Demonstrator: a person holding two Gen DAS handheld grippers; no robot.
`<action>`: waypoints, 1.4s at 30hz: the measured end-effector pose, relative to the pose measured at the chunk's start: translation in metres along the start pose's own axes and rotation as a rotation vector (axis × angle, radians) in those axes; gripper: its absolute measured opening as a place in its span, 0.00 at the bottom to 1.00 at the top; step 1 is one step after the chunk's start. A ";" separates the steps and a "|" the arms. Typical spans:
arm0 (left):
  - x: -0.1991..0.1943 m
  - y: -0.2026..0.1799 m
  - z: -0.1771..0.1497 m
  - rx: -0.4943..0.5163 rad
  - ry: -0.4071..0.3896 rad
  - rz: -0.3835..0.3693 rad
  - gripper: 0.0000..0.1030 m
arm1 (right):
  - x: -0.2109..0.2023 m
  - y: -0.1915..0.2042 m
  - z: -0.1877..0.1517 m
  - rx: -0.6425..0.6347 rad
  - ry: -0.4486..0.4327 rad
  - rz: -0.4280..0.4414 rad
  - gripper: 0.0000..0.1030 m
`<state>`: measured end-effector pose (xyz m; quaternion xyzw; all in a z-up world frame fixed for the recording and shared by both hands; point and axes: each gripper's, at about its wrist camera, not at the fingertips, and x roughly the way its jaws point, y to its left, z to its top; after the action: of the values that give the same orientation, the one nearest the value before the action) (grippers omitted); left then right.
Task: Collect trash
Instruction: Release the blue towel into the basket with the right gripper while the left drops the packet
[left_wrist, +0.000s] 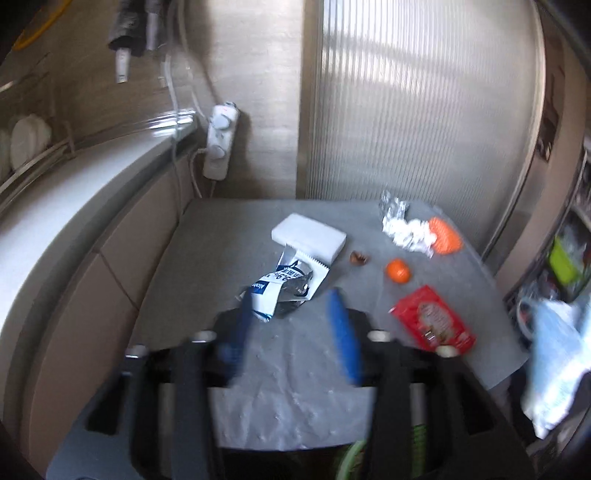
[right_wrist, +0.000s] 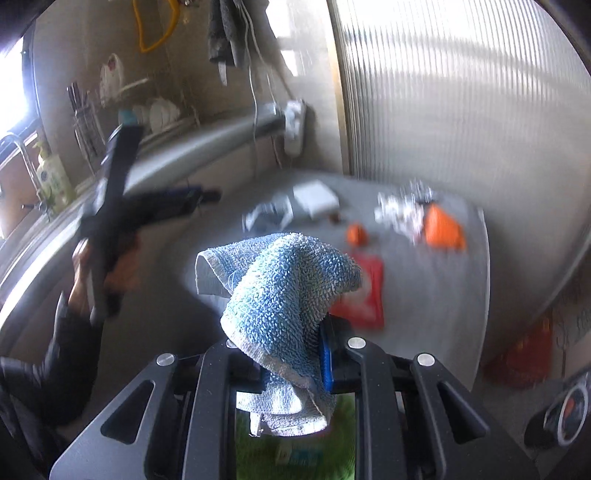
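- We see the grey table (left_wrist: 207, 258) carrying the litter.
- Our right gripper (right_wrist: 295, 354) is clamped on a blue towel (right_wrist: 280, 291) that droops over it.
- Our left gripper (left_wrist: 291, 314) stands apart, holding nothing.
- The torn silver-blue wrapper (left_wrist: 284, 284) lies just beyond it, its long axis running away toward the white box (left_wrist: 308, 238).
- The red packet (left_wrist: 432, 317) lies diagonally at right.
- The orange (left_wrist: 398, 270) sits behind it.

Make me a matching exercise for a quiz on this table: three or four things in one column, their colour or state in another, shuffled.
Things:
1. cloth
2. snack packet
3. box
4. left gripper

Colour or state:
A. white, flat on the table
B. red, lying near the table's right edge
C. open, nothing between its fingers
D. blue, clamped in the right gripper

Pairs: 1-D, 2-B, 3-A, 4-C
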<state>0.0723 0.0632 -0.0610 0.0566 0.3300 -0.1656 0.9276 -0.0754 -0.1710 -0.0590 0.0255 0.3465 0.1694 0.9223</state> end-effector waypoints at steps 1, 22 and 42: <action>0.008 0.000 -0.001 0.022 -0.002 0.016 0.74 | 0.000 0.000 -0.009 0.010 0.013 0.005 0.20; 0.164 0.001 0.009 0.281 0.173 -0.022 0.82 | 0.066 -0.005 -0.074 0.137 0.251 0.052 0.84; 0.010 -0.063 -0.046 0.101 0.133 -0.200 0.23 | 0.042 -0.034 -0.044 0.190 0.101 -0.020 0.84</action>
<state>0.0310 0.0111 -0.1025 0.0808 0.3859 -0.2696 0.8786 -0.0638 -0.1924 -0.1243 0.1008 0.4071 0.1274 0.8988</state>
